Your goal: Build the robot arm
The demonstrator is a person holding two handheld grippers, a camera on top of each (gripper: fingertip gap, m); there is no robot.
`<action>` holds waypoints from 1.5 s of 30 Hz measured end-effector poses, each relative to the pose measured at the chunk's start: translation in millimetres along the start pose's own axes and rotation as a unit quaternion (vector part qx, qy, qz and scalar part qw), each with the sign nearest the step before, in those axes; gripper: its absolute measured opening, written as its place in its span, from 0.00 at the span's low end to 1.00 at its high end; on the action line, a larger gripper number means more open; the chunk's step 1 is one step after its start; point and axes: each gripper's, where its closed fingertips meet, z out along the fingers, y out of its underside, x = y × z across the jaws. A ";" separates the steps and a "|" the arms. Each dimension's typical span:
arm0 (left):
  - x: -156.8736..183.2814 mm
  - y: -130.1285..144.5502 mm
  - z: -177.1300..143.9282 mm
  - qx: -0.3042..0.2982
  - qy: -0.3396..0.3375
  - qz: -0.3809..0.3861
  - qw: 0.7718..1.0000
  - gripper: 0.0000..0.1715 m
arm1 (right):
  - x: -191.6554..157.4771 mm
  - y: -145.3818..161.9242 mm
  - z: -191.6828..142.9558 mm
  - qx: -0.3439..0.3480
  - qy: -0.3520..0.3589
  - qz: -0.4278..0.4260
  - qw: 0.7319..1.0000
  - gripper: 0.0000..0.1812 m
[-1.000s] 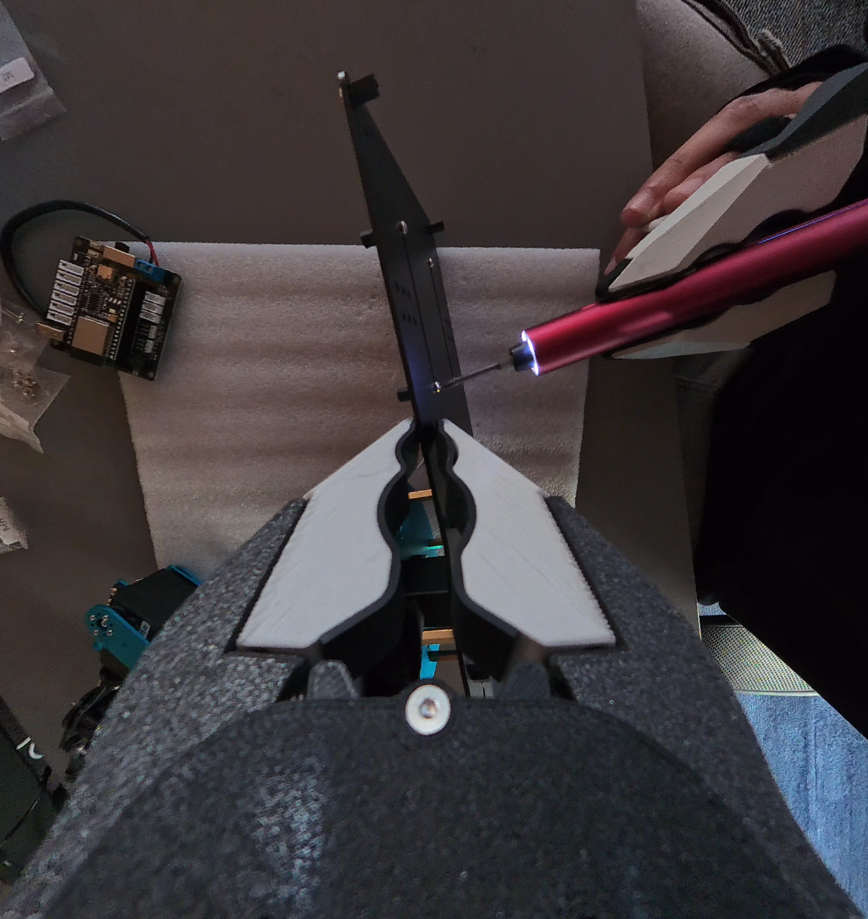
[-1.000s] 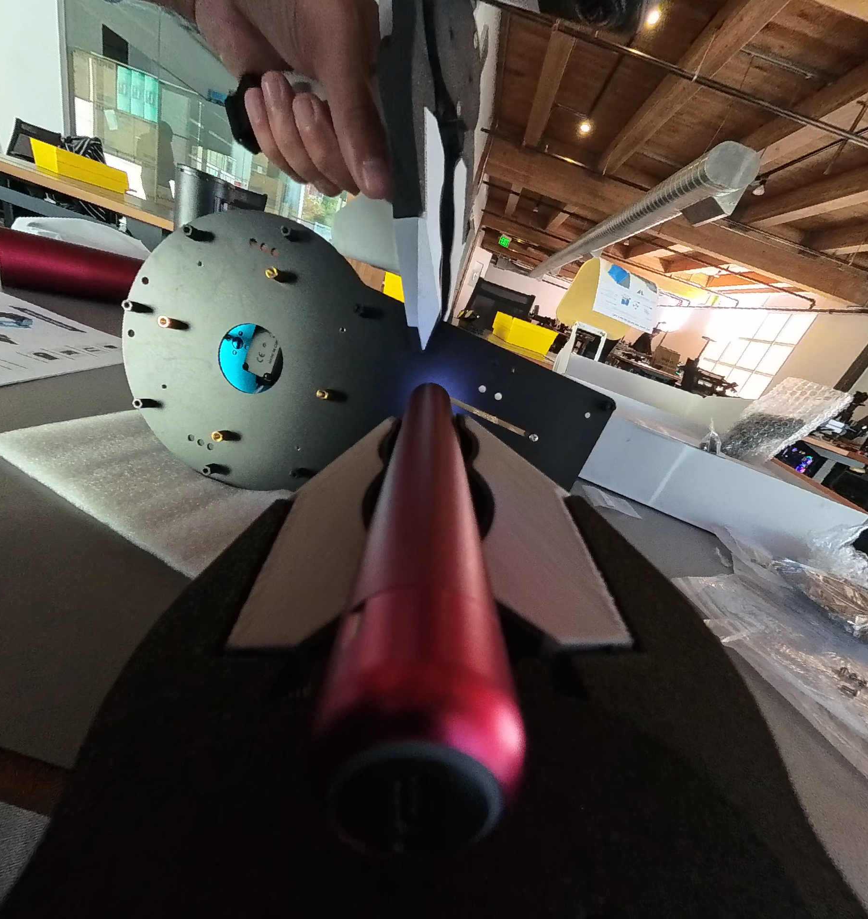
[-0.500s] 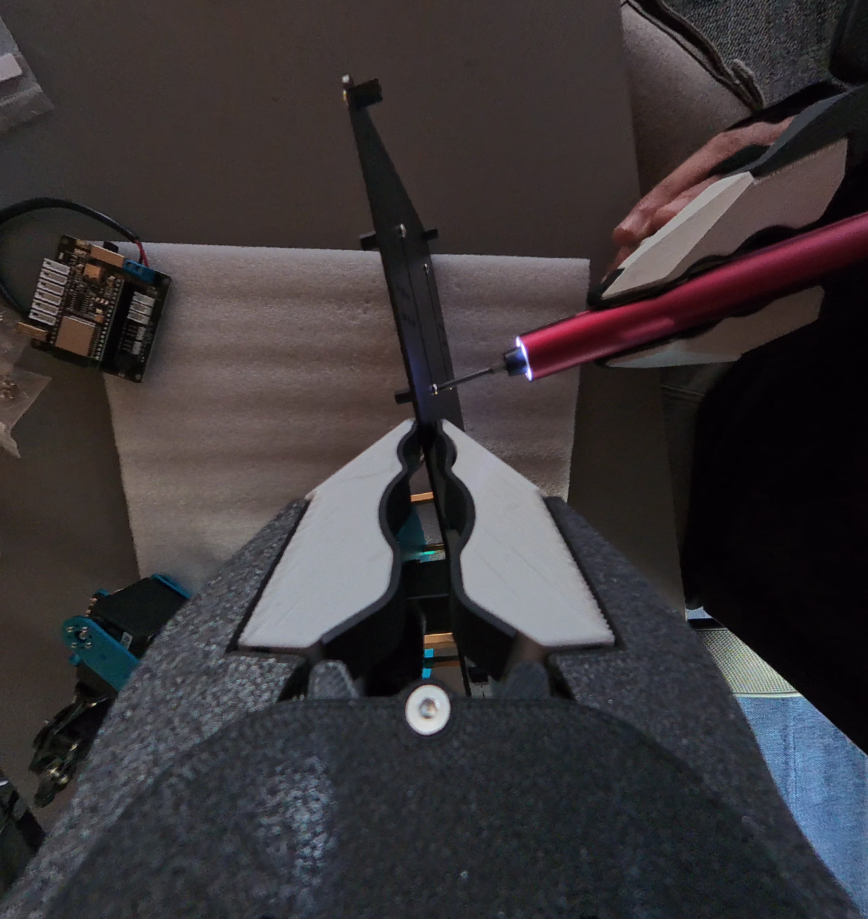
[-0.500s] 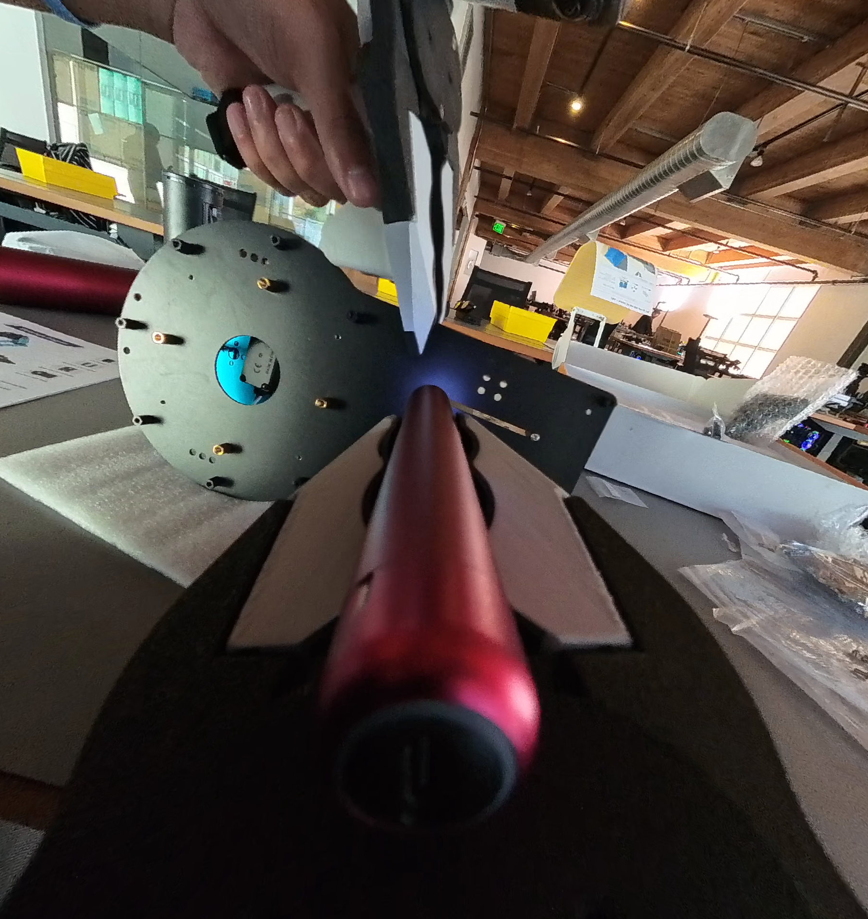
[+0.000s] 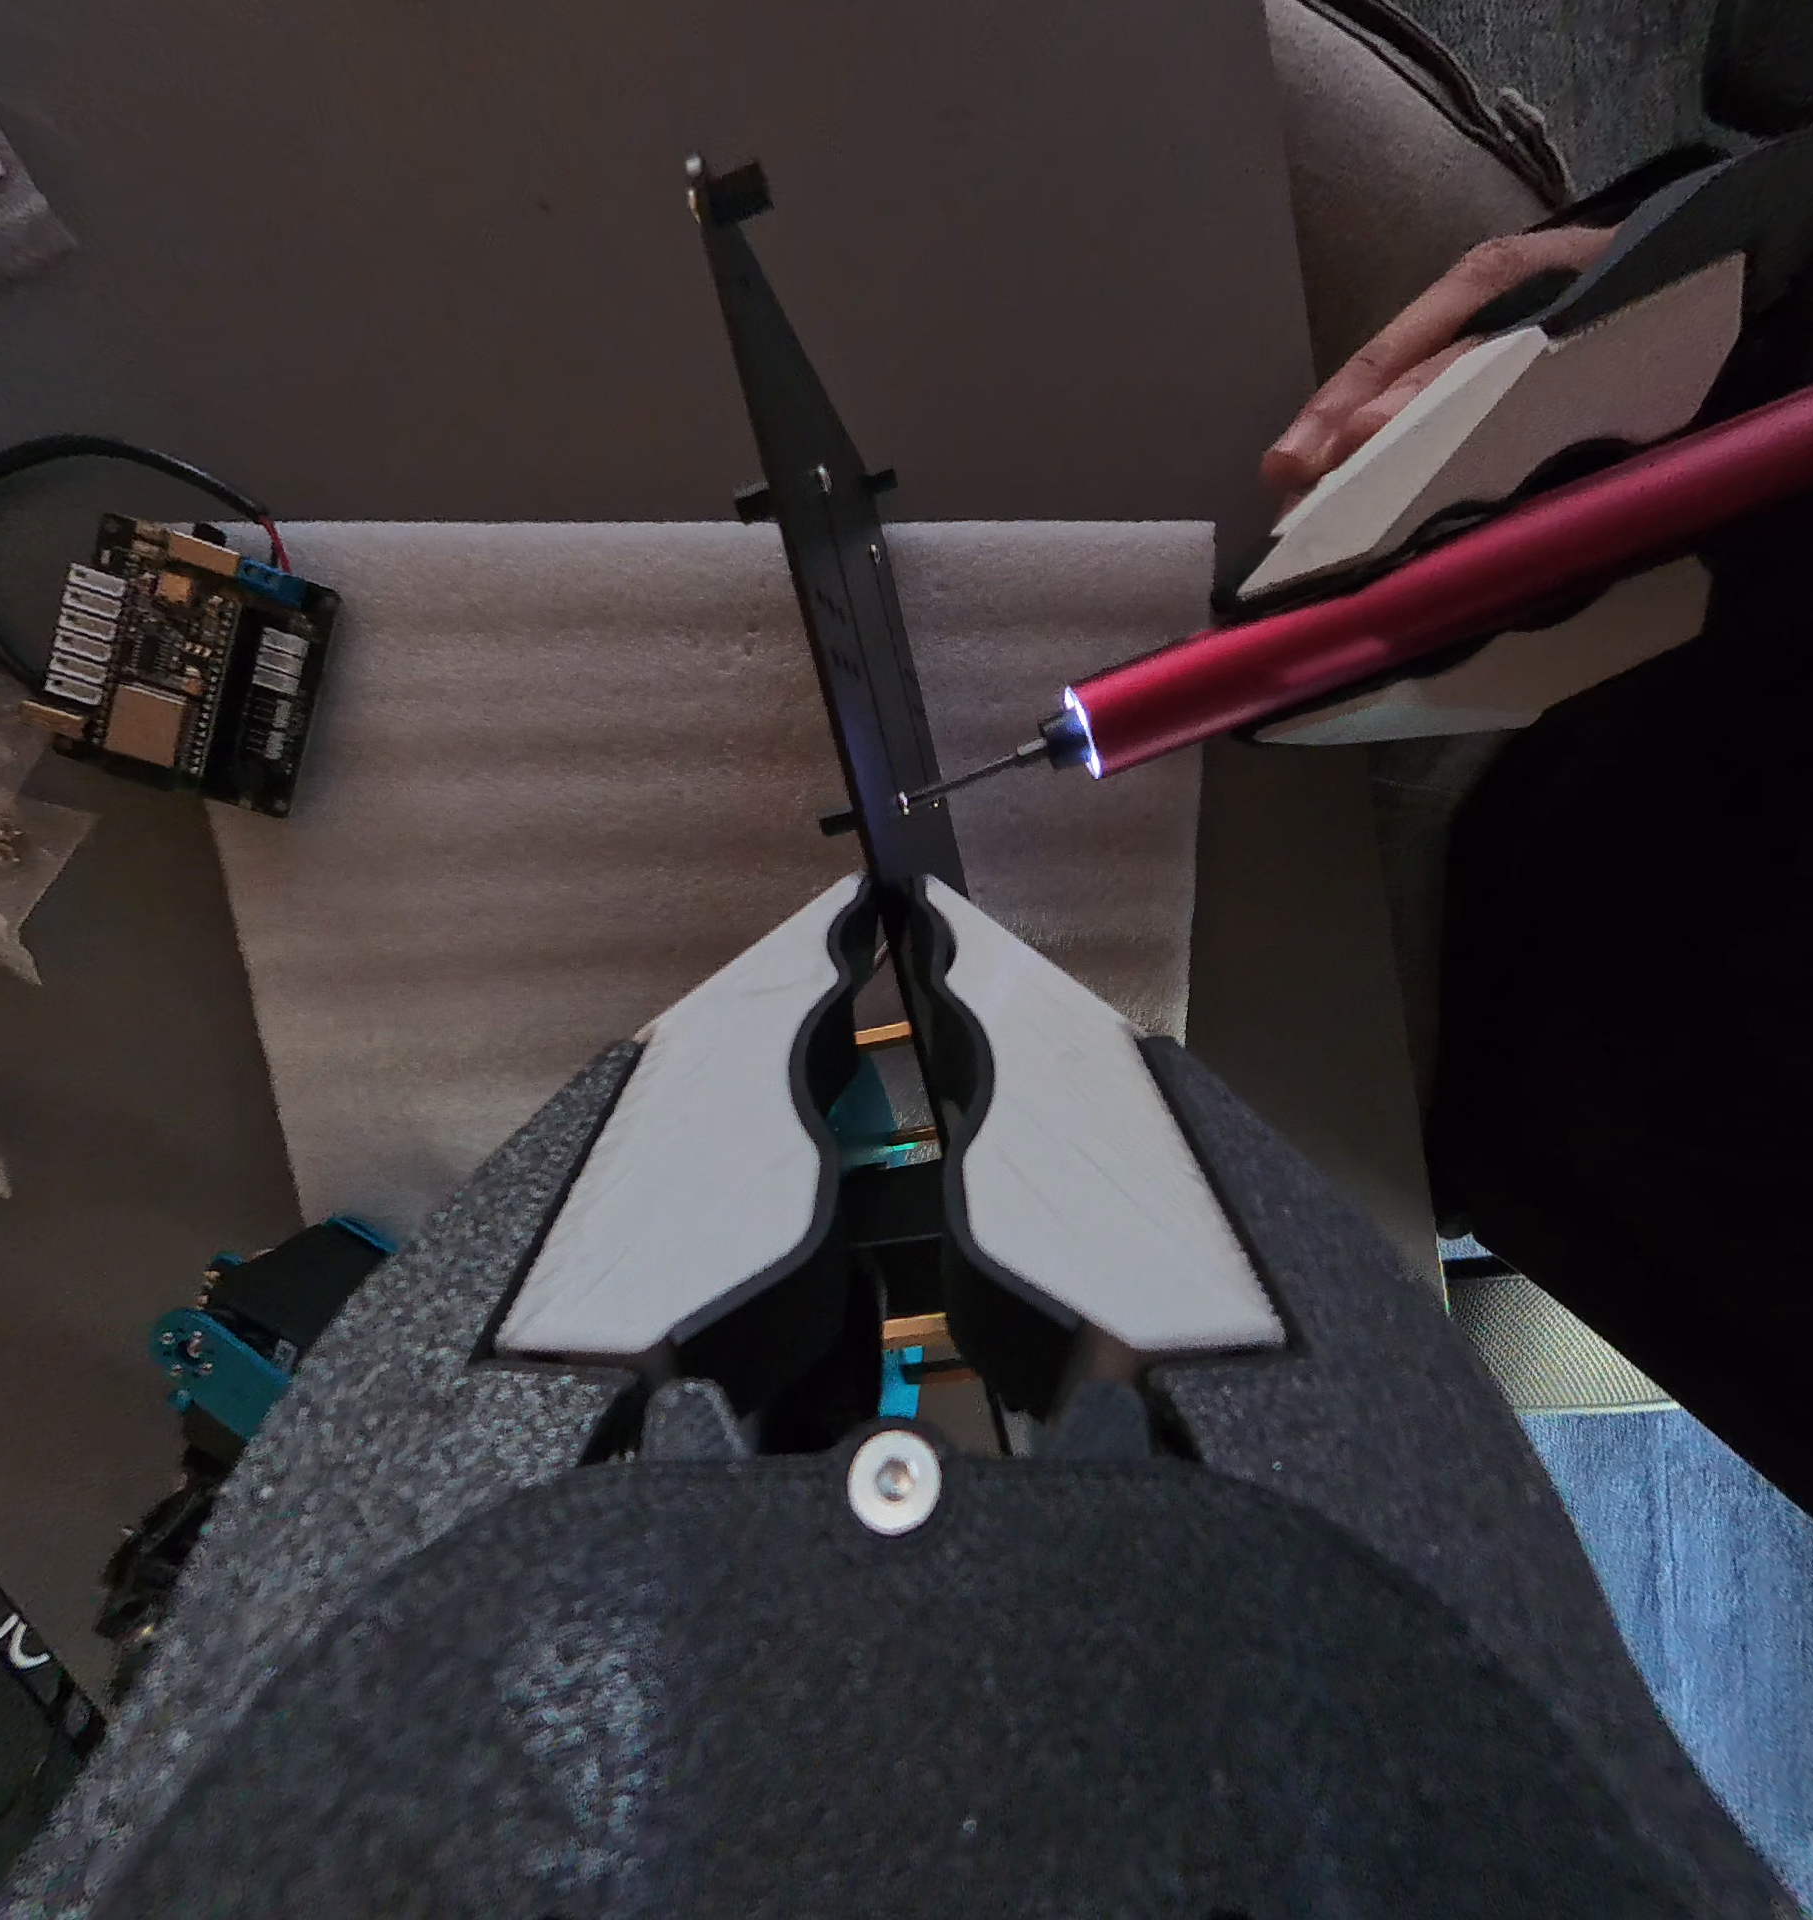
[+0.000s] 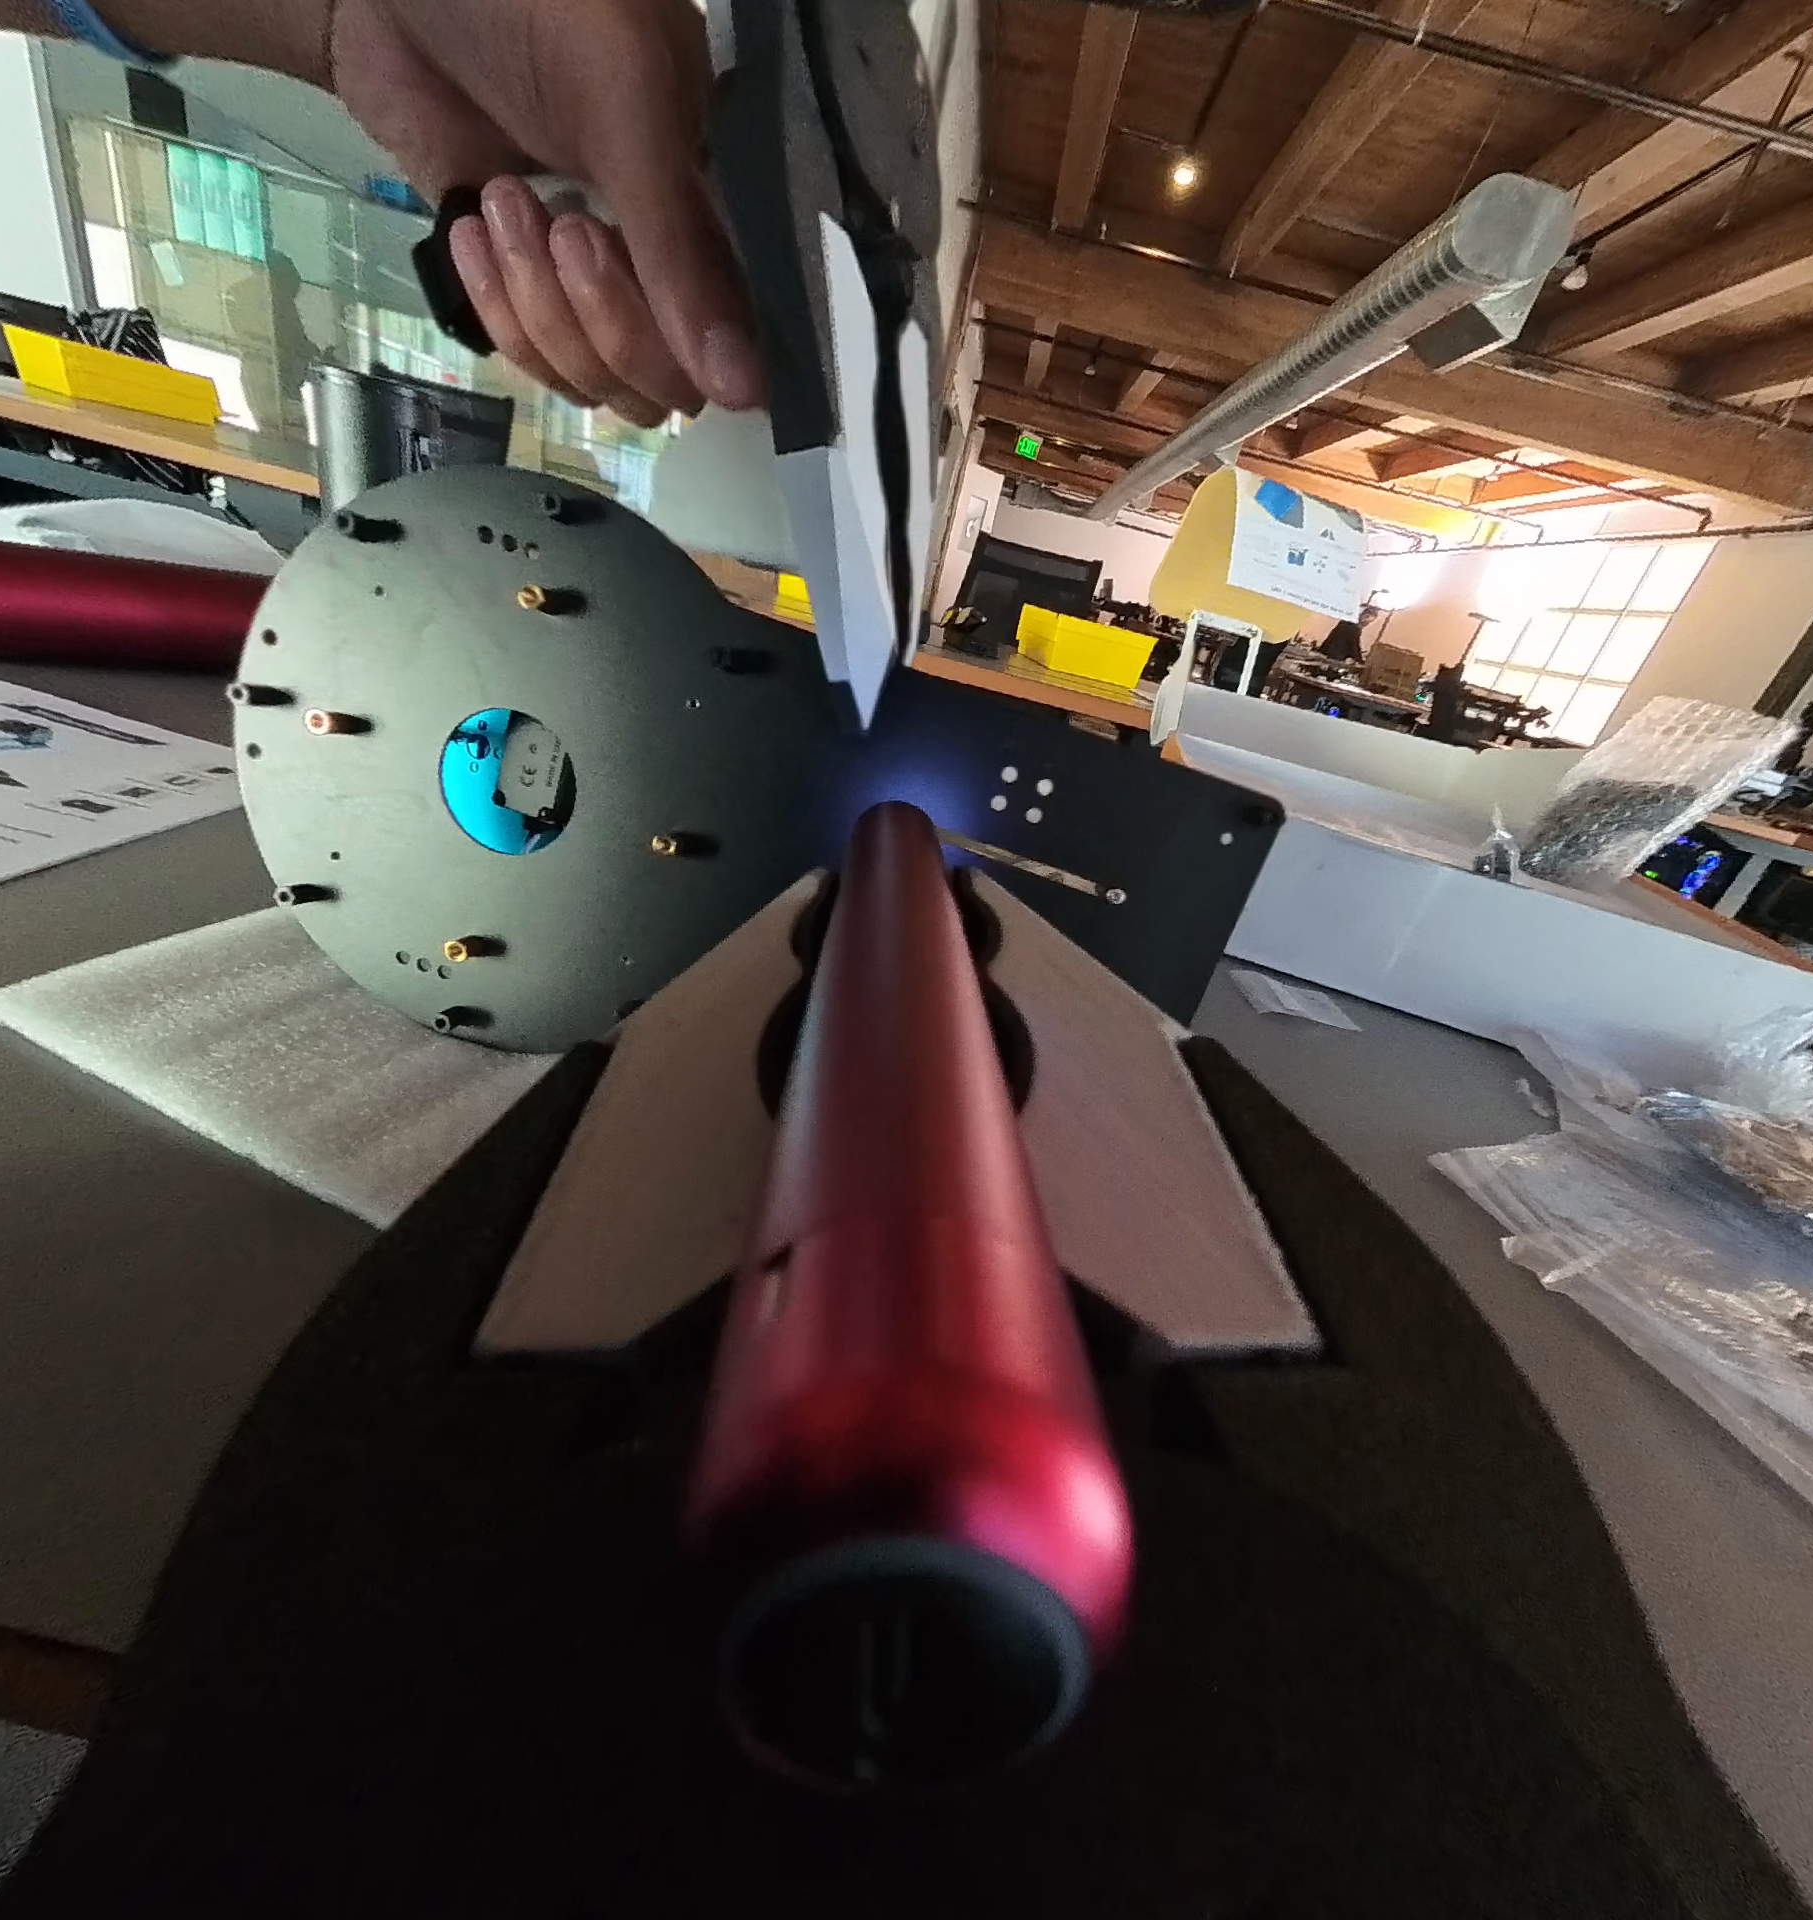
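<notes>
- A printed sheet (image 6: 40,774) lies flat at the far left of the table, and a small white label sits inside the blue opening (image 6: 507,779) of the plate; their wording is left aside.
- The left gripper (image 5: 894,902) has its fingers pinched narrow on the top edge of a black plate (image 5: 850,623), which stands on edge over a white foam sheet (image 5: 569,727).
- The right gripper (image 6: 897,883) clamps a red electric screwdriver (image 6: 902,1195) lengthwise; its lit tip and thin bit (image 5: 969,781) touch a screw (image 5: 903,800) on the plate's face.
- Left of the foam lies a circuit board (image 5: 180,686) with a black cable (image 5: 8,540).
- Clear bags of hardware (image 6: 1712,1174) lie at the right, a white box (image 6: 1484,914) behind the plate.
- A hand (image 6: 590,229) grips the left gripper from above.
</notes>
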 end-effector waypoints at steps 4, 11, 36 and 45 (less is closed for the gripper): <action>-8.1 -4.3 -6.8 0.005 0.013 0.003 1.000 0.12 | 0.9 0.9 -0.1 0.002 -0.001 -0.001 1.000 0.12; -12.0 -15.1 -15.1 0.025 0.047 0.023 0.998 0.12 | 2.8 1.2 -0.3 0.005 -0.007 0.009 1.000 0.12; -17.7 -0.1 28.8 -0.045 0.139 0.192 0.970 0.07 | 7.0 1.2 -0.8 0.009 -0.011 0.024 1.000 0.12; -16.7 -2.0 29.0 -0.038 0.136 0.205 0.969 0.03 | 10.1 1.7 -1.0 0.008 -0.011 0.029 0.999 0.12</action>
